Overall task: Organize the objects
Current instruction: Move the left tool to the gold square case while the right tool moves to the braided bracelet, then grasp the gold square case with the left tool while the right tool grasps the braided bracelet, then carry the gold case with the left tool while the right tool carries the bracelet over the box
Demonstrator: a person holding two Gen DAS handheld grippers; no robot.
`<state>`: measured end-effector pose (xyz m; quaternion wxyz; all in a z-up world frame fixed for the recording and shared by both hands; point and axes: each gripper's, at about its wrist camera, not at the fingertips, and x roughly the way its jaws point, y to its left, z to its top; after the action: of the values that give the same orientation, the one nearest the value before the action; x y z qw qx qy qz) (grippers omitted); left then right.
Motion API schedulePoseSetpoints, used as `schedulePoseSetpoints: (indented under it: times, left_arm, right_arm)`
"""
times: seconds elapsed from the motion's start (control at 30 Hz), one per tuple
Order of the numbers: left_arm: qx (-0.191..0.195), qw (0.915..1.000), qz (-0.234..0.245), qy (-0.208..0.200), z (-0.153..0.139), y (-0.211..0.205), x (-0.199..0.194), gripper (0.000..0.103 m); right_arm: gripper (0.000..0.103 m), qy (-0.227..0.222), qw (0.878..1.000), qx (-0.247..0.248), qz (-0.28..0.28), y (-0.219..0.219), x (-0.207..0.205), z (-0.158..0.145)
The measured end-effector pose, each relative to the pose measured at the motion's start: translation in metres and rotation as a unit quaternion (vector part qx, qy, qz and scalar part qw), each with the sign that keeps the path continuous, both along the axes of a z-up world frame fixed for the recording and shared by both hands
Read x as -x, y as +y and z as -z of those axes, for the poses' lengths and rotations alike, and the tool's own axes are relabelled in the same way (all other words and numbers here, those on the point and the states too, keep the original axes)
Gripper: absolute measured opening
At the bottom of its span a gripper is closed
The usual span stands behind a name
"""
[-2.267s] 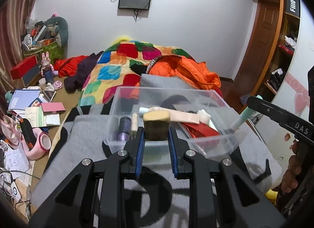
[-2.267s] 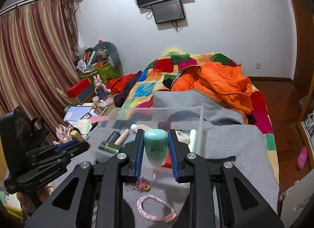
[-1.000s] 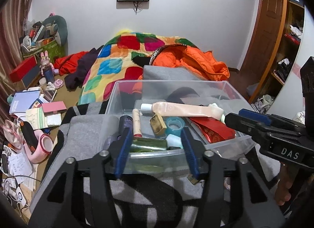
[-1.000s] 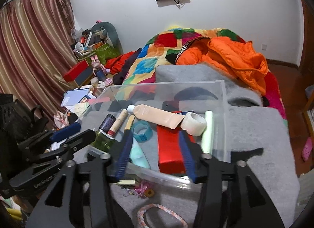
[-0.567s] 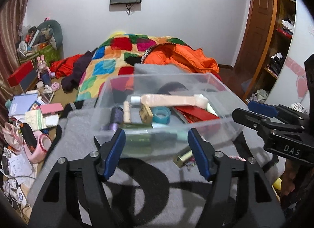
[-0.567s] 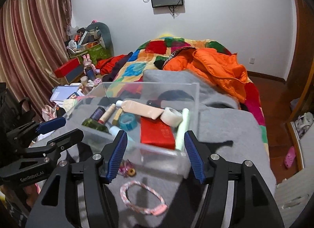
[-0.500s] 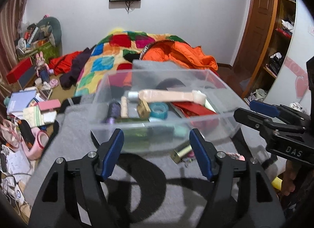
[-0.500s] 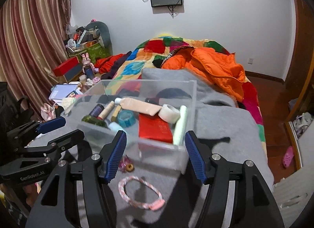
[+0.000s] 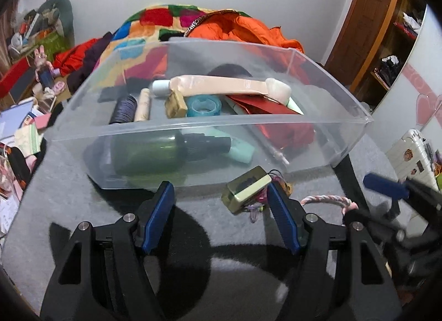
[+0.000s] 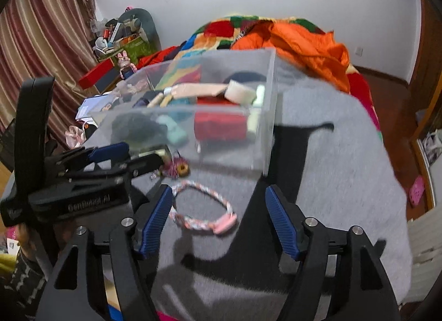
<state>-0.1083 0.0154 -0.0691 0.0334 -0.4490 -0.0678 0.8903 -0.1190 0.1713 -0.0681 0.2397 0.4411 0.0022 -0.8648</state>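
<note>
A clear plastic bin [image 9: 210,125] on the grey blanket holds a green bottle [image 9: 165,150], a peach tube [image 9: 218,86], a teal tape roll [image 9: 204,104], a mint bottle [image 9: 240,150] and a red packet [image 9: 276,116]. My left gripper [image 9: 219,196] is open just in front of the bin, with a small gold box [image 9: 246,191] lying between its jaws near the right finger. My right gripper [image 10: 218,196] has its jaws opening over a pink and white braided bracelet [image 10: 204,207], which lies untouched on the blanket. The left gripper [image 10: 129,155] also shows in the right wrist view.
A small bead trinket [image 10: 178,167] lies by the bin's front wall. An orange jacket [image 10: 304,42] and patchwork quilt lie behind the bin. Clutter and a red box [image 10: 96,74] fill the left floor; a wooden door [image 9: 367,23] stands at the right.
Both grippers dropped their items into the bin, widened their jaws, pulled back and sank toward the blanket in front of it. The gold box and bracelet now lie between the jaws.
</note>
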Motion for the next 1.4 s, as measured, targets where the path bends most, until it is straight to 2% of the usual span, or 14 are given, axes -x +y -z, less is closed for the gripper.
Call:
schedulePoseSetpoints:
  times: [0.1,0.2,0.4,0.47,0.53,0.67,0.73,0.9,1.07,1.2,1.4]
  left_arm:
    - [-0.02,0.9997,-0.006,-0.016,0.006,0.001,0.006,0.069]
    - [-0.011,0.9997,-0.014,-0.016,0.007,0.005,0.005,0.069]
    - [-0.018,0.9992,-0.036,-0.01,0.007,0.006,0.006,0.067]
    - [-0.015,0.9991,-0.04,-0.006,0.006,0.005,0.004,0.054]
    - [-0.005,0.9992,-0.04,-0.003,0.007,0.005,0.001,0.037]
    - [-0.011,0.9993,-0.036,0.001,0.007,-0.001,-0.004,0.036]
    - [-0.013,0.9993,-0.034,0.003,0.006,-0.003,-0.007,0.036]
    - [-0.017,0.9993,-0.033,0.009,0.003,-0.008,-0.018,0.036]
    - [-0.016,0.9991,-0.033,0.02,-0.005,-0.014,-0.029,0.035]
    - [-0.02,0.9988,-0.03,0.034,-0.016,-0.016,-0.035,0.036]
    - [-0.005,0.997,-0.023,0.074,-0.042,-0.016,-0.043,0.036]
  right_arm:
    - [0.069,-0.011,1.0,0.001,-0.006,-0.003,-0.003,0.008]
    - [0.069,-0.022,1.0,0.008,-0.021,-0.009,-0.003,0.015]
    - [0.069,0.015,0.999,-0.039,-0.021,-0.025,-0.01,0.018]
    - [0.055,0.028,0.998,-0.056,-0.021,-0.028,-0.014,0.019]
    - [0.046,0.033,0.998,-0.058,-0.018,-0.027,-0.014,0.02]
    - [0.023,0.023,0.999,-0.043,-0.008,-0.017,-0.01,0.018]
    - [0.017,0.016,0.999,-0.031,-0.003,-0.011,-0.007,0.017]
    - [0.017,0.019,1.0,-0.014,0.003,-0.005,-0.009,0.011]
    - [0.017,0.026,0.999,0.023,-0.01,-0.004,-0.013,-0.005]
    - [0.017,0.048,0.998,0.033,-0.012,-0.005,-0.017,-0.023]
    - [0.017,0.091,0.995,0.034,-0.02,-0.014,-0.013,-0.048]
